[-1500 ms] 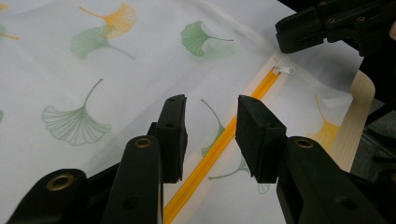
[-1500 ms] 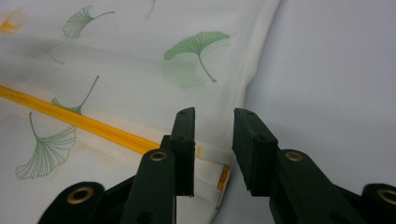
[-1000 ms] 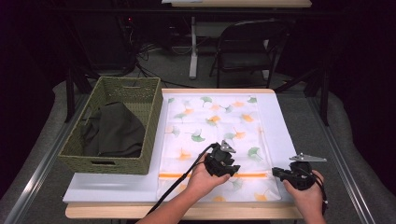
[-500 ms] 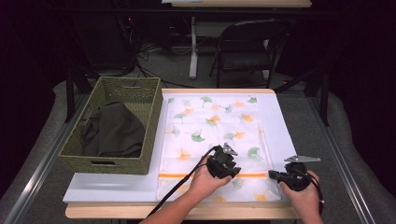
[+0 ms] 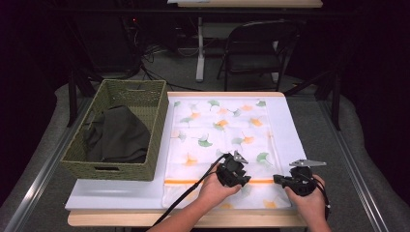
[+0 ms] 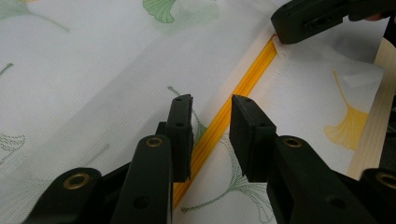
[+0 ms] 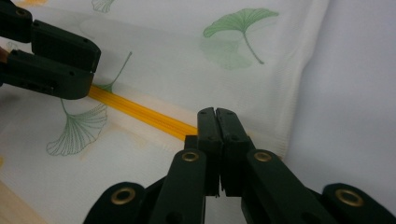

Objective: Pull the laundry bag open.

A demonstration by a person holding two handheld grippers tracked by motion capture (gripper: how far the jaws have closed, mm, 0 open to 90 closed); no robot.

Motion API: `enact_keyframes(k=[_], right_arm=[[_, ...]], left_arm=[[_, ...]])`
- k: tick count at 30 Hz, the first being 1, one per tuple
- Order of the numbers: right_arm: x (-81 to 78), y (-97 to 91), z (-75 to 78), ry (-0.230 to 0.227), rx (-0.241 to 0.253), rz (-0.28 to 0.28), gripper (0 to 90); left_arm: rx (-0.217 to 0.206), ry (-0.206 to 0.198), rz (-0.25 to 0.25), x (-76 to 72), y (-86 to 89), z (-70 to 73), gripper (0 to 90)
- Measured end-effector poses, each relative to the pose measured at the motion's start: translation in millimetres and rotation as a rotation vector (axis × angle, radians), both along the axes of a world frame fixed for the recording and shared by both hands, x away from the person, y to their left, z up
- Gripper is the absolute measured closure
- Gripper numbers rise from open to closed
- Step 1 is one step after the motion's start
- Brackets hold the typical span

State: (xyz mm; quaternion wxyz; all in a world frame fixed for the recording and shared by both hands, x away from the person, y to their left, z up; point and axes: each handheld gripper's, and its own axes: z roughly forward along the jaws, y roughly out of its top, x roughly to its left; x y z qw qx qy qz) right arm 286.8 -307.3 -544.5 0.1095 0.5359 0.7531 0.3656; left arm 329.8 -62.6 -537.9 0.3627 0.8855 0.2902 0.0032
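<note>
- The near edge of the bag (image 5: 217, 130) lies under the person's hands in the high view, so its front corners are hard to make out there.
- The bag is a white mesh one printed with green and orange leaves; it lies flat on the white sheet (image 5: 285, 125) that covers the tabletop (image 5: 193, 220), just right of the basket (image 5: 116, 166).
- The orange zipper (image 6: 238, 95) runs across the bag near its front end.
- The left tool (image 6: 212, 128) hangs over the zipper with its jaws released, one on each side of the strip; whether the tips touch the mesh I cannot tell.
- The right tool (image 7: 217, 126) is clenched at the right end of the zipper by the bag's edge. Its tips cover that spot, so whether they pinch the pull or the fabric is unclear.
- The dark cloth (image 5: 116, 133) in the basket is bundled, and its shape is hard to read.
- The chair (image 5: 261, 53) behind the tabletop sits in near darkness.
- Against the frame from a second earlier, both hands sit in nearly the same places, the right tool a touch nearer the bag's edge; the bag, basket and cloth lie as before.
</note>
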Motion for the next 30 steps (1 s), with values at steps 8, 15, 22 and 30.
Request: enact_keyframes(k=[8,15,22,30], right_arm=[[-0.2,-16.2,0.0,-0.009,0.012,-0.077,78.7],[2.3,-26.1,-3.3,0.027,0.039,-0.119,72.1],[3.9,-31.2,-7.5,0.062,0.098,-0.13,71.3],[7.3,-29.2,-10.2,0.074,0.122,-0.12,71.4]], left_arm=[[0.002,0.01,-0.002,0.0,-0.9,-4.2,68.8],[0.014,0.007,-0.001,1.7,-1.4,-6.9,68.8],[0.017,0.022,0.001,2.5,-3.0,-10.4,68.7],[0.019,0.027,0.005,3.6,-4.0,-12.3,69.2]])
